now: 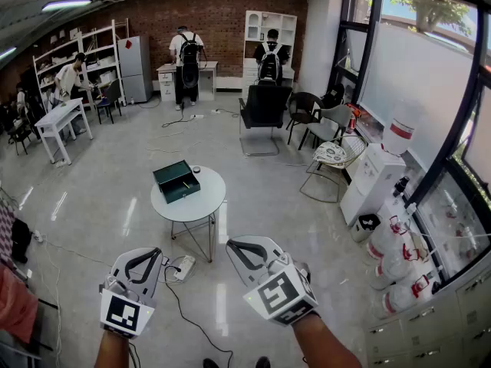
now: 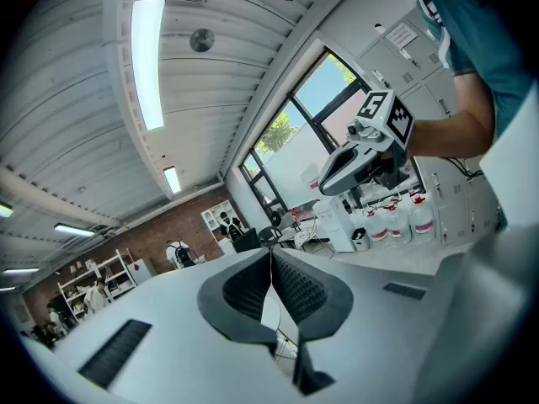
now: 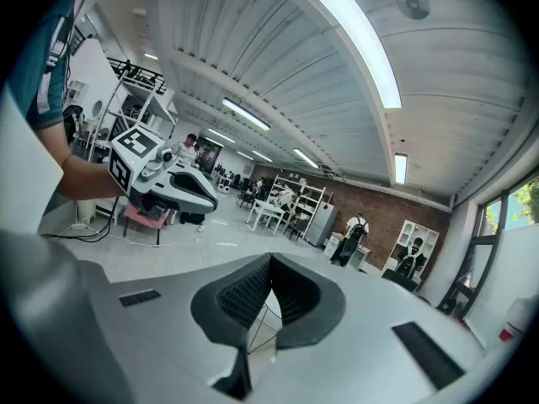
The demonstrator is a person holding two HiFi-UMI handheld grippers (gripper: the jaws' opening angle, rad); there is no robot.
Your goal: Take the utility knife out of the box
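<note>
Only the head view shows the green box (image 1: 176, 181). It sits left of centre on the round worktop (image 1: 201, 202), and the utility knife cannot be made out inside it. Nearer than the worktop and to its left, the left hand-held gripper (image 1: 147, 254) has its jaws pressed together on nothing. Right of it, the right hand-held gripper (image 1: 236, 245) is closed and empty too. The 2 gripper views confirm this, each glimpsing only the worktop's legs past its jaws.

Here's the round white surface (image 1: 203, 199), standing on thin metal legs out on the glossy pale floor (image 1: 100, 198). On it sits a dark green box (image 1: 176, 180), which looks open-topped and is set toward the far left edge. A small dark round thing (image 1: 196, 170) lies just beside the box at the far edge. On the floor by the legs lies a white power strip (image 1: 184, 267).
</note>
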